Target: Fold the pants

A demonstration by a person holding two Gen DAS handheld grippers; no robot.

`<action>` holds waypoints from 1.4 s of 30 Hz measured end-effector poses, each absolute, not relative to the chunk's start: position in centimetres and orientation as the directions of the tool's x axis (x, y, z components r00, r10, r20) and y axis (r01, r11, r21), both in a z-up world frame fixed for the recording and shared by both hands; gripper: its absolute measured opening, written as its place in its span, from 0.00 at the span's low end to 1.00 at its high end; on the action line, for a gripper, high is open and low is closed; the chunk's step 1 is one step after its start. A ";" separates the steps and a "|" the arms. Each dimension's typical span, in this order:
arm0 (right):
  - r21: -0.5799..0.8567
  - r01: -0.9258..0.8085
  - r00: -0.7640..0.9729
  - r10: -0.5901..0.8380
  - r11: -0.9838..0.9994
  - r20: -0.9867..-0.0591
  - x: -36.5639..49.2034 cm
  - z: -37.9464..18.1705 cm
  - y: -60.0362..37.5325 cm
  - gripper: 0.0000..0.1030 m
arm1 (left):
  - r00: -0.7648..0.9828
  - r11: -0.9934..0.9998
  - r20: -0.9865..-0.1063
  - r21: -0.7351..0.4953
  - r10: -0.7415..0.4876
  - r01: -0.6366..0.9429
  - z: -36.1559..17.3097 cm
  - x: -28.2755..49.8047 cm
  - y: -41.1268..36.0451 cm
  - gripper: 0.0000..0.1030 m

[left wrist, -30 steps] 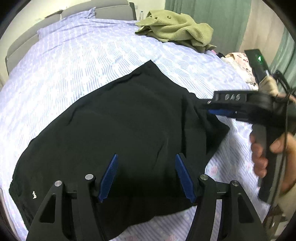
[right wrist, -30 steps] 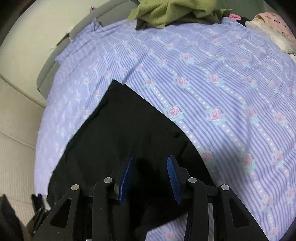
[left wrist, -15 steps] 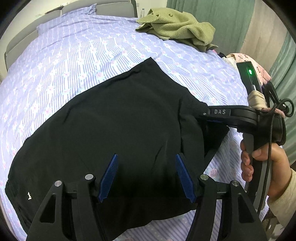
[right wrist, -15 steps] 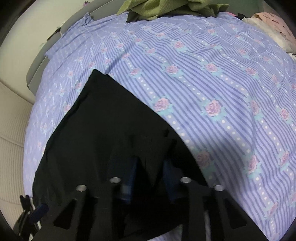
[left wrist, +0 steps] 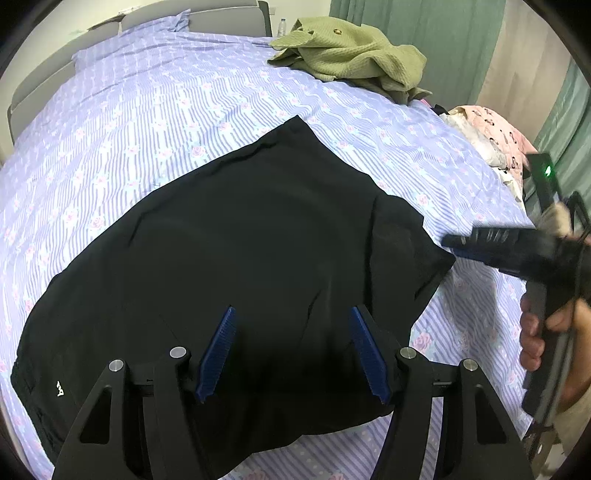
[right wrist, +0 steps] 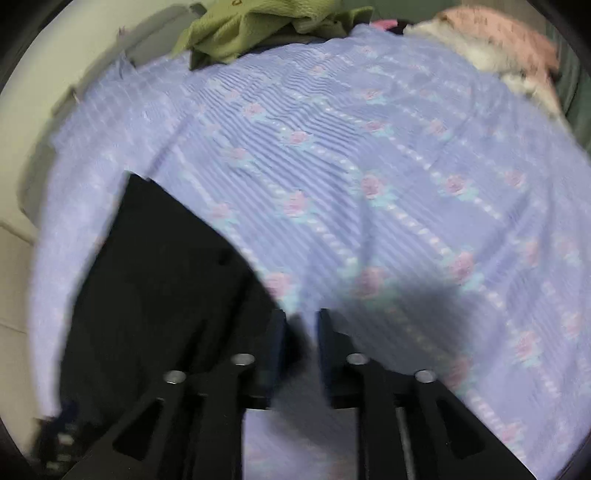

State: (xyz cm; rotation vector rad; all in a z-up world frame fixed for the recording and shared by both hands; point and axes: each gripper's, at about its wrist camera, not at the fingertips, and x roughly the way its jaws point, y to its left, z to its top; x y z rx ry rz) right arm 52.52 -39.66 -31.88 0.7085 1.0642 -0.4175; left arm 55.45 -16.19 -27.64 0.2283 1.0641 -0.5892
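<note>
Black pants [left wrist: 240, 251] lie spread flat on the bed, and they show in the right wrist view [right wrist: 155, 280] at the lower left. My left gripper [left wrist: 291, 332] is open and empty, hovering over the near edge of the pants. My right gripper [right wrist: 300, 328] has its jaws nearly closed, with only a narrow gap, at the right corner of the pants; the view is blurred and nothing seems held. In the left wrist view the right gripper [left wrist: 452, 242] sits just off the pants' right corner, apart from the cloth.
The bed has a purple striped floral sheet [left wrist: 147, 110]. A green garment [left wrist: 354, 55] lies at the far side. A pink patterned cloth [left wrist: 495, 136] sits at the right bed edge. Green curtains [left wrist: 424, 29] hang behind.
My right gripper narrowed its jaws and pulled back to the right, off the pants' corner. The corner now lies on the bed. My left gripper stayed open over the near edge.
</note>
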 end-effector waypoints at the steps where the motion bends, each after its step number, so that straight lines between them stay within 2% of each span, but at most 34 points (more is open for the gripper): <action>1: 0.355 0.617 0.460 0.044 0.702 -0.887 52.7 -31.5 -39.6 0.45 | 0.351 0.825 -0.872 -0.100 -0.342 0.556 -27.6 55.4 -16.2 0.61; 3: 0.397 0.578 0.504 0.071 0.713 -0.861 53.7 -30.6 -38.8 0.51 | 0.354 0.828 -0.872 -0.097 -0.338 0.552 -27.6 55.4 -16.0 0.61; 8: 0.394 0.507 0.483 0.125 0.766 -0.866 57.3 -31.0 -36.1 0.51 | 0.359 0.838 -0.873 -0.095 -0.330 0.538 -27.5 55.8 -15.6 0.61; 11: 0.334 0.499 0.417 0.116 0.800 -0.902 58.9 -32.6 -35.2 0.51 | 0.369 0.840 -0.871 -0.086 -0.323 0.535 -27.3 55.9 -15.3 0.61; 12: 0.331 0.500 0.402 0.124 0.801 -0.907 59.1 -33.2 -35.1 0.46 | 0.371 0.841 -0.871 -0.084 -0.322 0.534 -27.2 56.0 -15.2 0.61; 13: 0.331 0.499 0.400 0.126 0.801 -0.908 58.8 -33.4 -35.1 0.28 | 0.373 0.842 -0.870 -0.084 -0.322 0.533 -27.1 56.0 -15.1 0.61; 15: 0.317 0.496 0.406 0.107 0.808 -0.908 58.1 -33.2 -35.5 0.09 | 0.373 0.843 -0.869 -0.088 -0.326 0.531 -27.1 56.0 -14.9 0.61; 20: 0.317 0.536 0.481 0.025 0.782 -0.876 53.9 -31.0 -37.3 0.09 | 0.360 0.839 -0.871 -0.102 -0.335 0.535 -27.4 55.9 -15.1 0.61; 23: 0.344 0.568 0.479 0.039 0.748 -0.877 52.6 -31.4 -38.6 0.09 | 0.349 0.832 -0.873 -0.107 -0.341 0.544 -27.6 55.7 -15.6 0.61; 24: 0.354 0.568 0.485 0.044 0.743 -0.873 52.3 -31.4 -38.8 0.09 | 0.350 0.828 -0.871 -0.107 -0.345 0.551 -27.5 55.6 -15.8 0.61; 26: 0.344 0.567 0.465 0.054 0.749 -0.884 52.6 -31.2 -38.6 0.24 | 0.352 0.824 -0.870 -0.103 -0.346 0.557 -27.4 55.4 -16.1 0.61; 27: 0.345 0.562 0.464 0.059 0.751 -0.884 52.9 -31.2 -38.2 0.45 | 0.353 0.822 -0.870 -0.100 -0.346 0.560 -27.4 55.3 -16.2 0.61; 28: 0.354 0.551 0.476 0.064 0.755 -0.877 53.3 -31.1 -37.8 0.54 | 0.355 0.821 -0.870 -0.094 -0.343 0.563 -27.3 55.3 -16.3 0.61; 36: 0.334 0.468 0.424 0.123 0.818 -0.897 58.7 -33.4 -34.3 0.54 | 0.373 0.833 -0.869 -0.077 -0.325 0.547 -26.9 55.3 -15.5 0.61; 38: 0.304 0.457 0.403 0.111 0.836 -0.909 59.2 -34.1 -33.9 0.49 | 0.374 0.840 -0.870 -0.080 -0.322 0.537 -26.9 55.4 -15.1 0.61; 40: 0.272 0.450 0.389 0.087 0.851 -0.917 58.9 -34.2 -33.9 0.23 | 0.372 0.843 -0.871 -0.083 -0.320 0.532 -27.0 55.5 -14.8 0.61; 42: 0.287 0.457 0.401 0.092 0.842 -0.911 58.2 -34.1 -34.6 0.11 | 0.368 0.842 -0.872 -0.088 -0.323 0.532 -27.1 55.4 -14.8 0.61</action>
